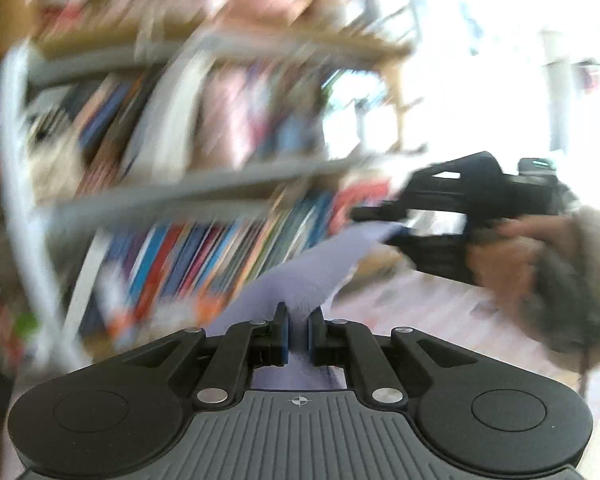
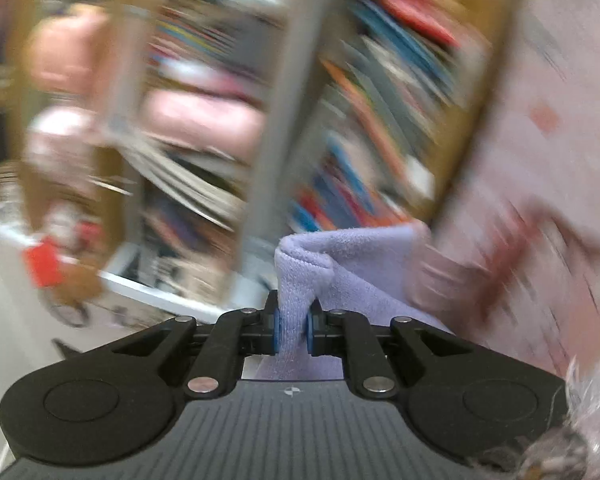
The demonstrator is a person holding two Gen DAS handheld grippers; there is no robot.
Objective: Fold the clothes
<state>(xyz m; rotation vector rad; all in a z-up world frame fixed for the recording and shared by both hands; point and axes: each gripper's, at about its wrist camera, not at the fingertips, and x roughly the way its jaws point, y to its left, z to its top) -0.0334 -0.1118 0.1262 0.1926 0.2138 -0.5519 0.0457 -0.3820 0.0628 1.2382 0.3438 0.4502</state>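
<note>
A lavender cloth (image 1: 300, 276) is stretched in the air between both grippers. My left gripper (image 1: 298, 334) is shut on one end of it. In the left wrist view the cloth runs up and right to my right gripper (image 1: 380, 226), held in a hand at the right. In the right wrist view my right gripper (image 2: 294, 328) is shut on a folded edge of the lavender cloth (image 2: 340, 256), which bunches just above the blue pads. Both views are heavily motion-blurred.
A bookshelf (image 1: 204, 184) packed with colourful books fills the background in the left wrist view and shows in the right wrist view (image 2: 372, 120). A pink patterned surface (image 1: 440, 312) lies below at the right. A bright window (image 1: 480, 80) is at the upper right.
</note>
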